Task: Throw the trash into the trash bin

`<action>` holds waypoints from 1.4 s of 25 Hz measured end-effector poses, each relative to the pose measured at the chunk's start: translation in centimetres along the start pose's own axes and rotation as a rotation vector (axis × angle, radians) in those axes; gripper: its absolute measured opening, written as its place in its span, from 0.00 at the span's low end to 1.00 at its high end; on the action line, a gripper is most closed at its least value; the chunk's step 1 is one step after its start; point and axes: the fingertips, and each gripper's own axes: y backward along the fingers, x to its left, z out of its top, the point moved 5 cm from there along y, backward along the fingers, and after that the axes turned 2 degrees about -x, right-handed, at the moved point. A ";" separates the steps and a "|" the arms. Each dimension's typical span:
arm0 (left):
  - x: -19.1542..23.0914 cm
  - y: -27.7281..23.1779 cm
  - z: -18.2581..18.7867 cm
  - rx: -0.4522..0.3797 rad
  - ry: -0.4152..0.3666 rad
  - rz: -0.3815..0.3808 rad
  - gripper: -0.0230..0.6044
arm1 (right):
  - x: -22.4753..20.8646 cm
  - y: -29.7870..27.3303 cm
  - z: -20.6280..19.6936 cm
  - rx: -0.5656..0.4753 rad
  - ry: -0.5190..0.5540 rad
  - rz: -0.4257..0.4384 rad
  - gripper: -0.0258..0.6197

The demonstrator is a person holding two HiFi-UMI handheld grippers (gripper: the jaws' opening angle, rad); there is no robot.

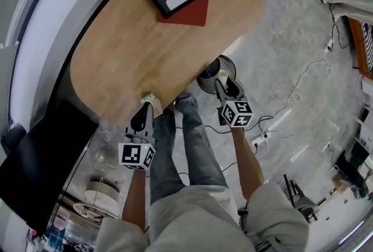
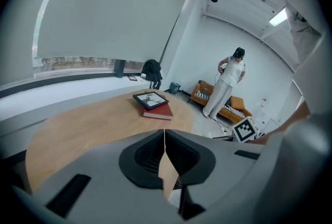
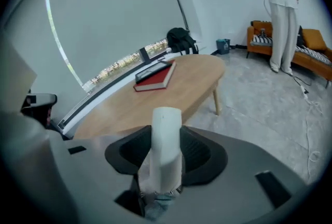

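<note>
Tube (image 3: 166, 129), smooth white paper, in right tool (image 3: 166, 141); oval wooden table (image 1: 134, 46).

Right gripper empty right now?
No, the right gripper is clamped on a white tube-shaped piece of trash that stands between its jaws.

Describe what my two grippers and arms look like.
Both the left gripper and right gripper have grey moulded bodies with black ribbed pads inside the jaws. Each carries a white cube printed with black square markers. The forearms are unsleeved; the clothing is pale beige.
</note>
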 end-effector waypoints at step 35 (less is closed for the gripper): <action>4.1 7.5 -3.3 -0.085 0.168 0.274 0.07 | 18.1 -3.8 -5.0 0.238 0.300 0.438 0.56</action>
